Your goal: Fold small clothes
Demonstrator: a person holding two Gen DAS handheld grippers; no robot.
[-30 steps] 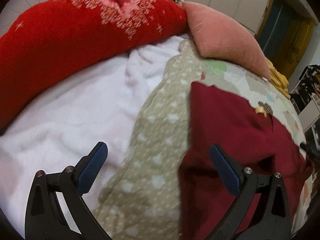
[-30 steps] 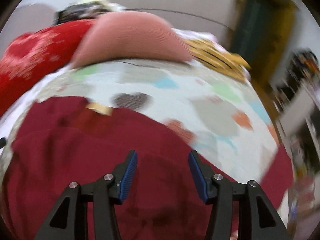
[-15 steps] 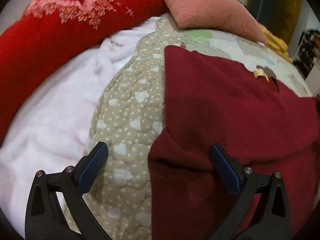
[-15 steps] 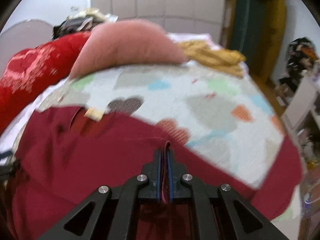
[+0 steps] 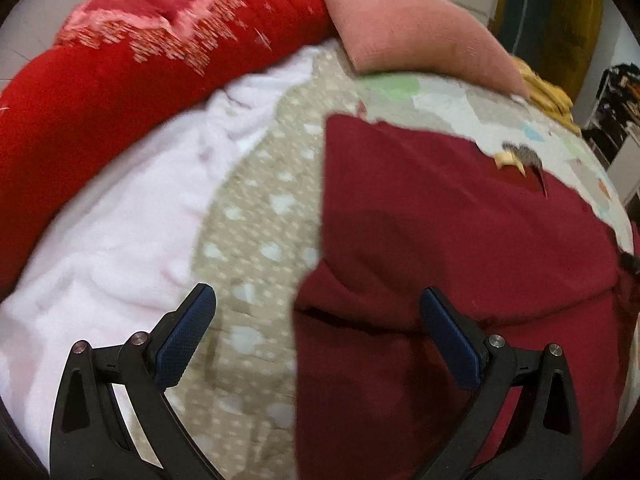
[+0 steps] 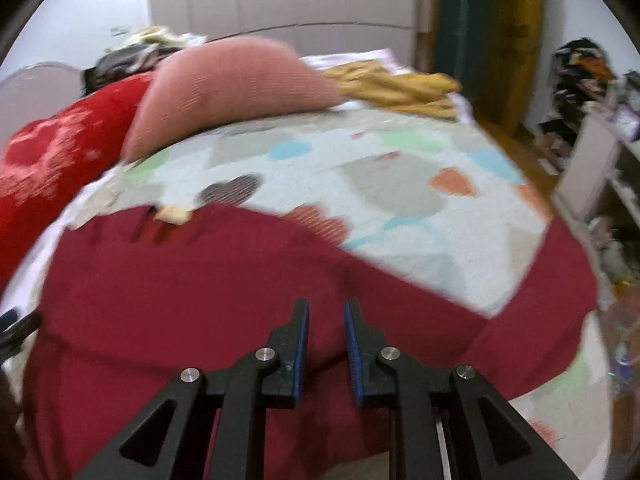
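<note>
At the far left lay a red blanket (image 5: 120, 80) with a pale pattern, then a fluffy white blanket (image 5: 112, 240), then a beige quilt (image 5: 256, 216) dotted with hearts. The left tongs (image 5: 316, 320) hovered wide open over the quilt's edge and the near left corner of the dark red garment (image 5: 460, 248), gripping nothing. The garment lay spread on the bed, a fold ridge crossing it; a pink pillow (image 5: 420, 40) sat beyond it, with yellow cloth (image 6: 400, 84) further right on the bedspread (image 6: 400, 184). The right tongs (image 6: 326, 320) stood over the garment's near middle, parted by a narrow gap, empty. Half a second earlier they had been pinched shut on a tuck of that fabric; they had since let go. The left tongs had stayed wide open.
</note>
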